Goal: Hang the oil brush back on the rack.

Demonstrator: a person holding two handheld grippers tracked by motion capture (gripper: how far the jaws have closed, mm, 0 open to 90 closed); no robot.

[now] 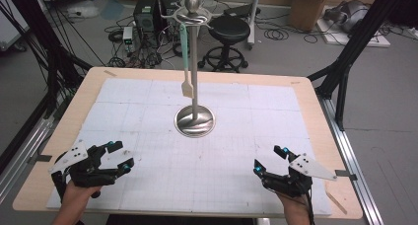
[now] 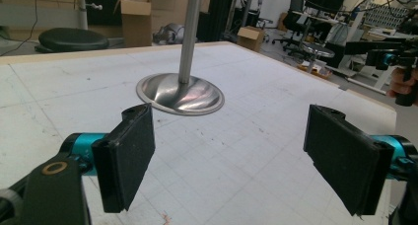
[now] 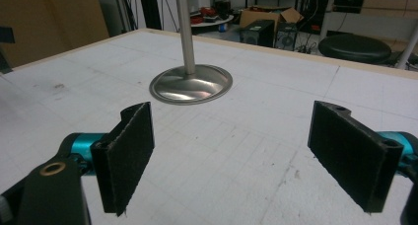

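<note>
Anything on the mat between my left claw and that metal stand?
Nothing visible. The left claw is open at the near-left of the mat, and bare grid runs from it to the stand. The spatula hangs from the stand's top, above that path.

The right gripper (image 3: 236, 161) holds its two black padded jaws wide apart above the white gridded mat (image 3: 236, 136) — nothing between them. Ahead stands the steel stand (image 3: 191, 84), its round base on the mat, its pole rising out of frame — a black stool (image 3: 355, 47) sits beyond the table edge

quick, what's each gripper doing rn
left gripper: open, holding nothing
right gripper: open, holding nothing
</note>
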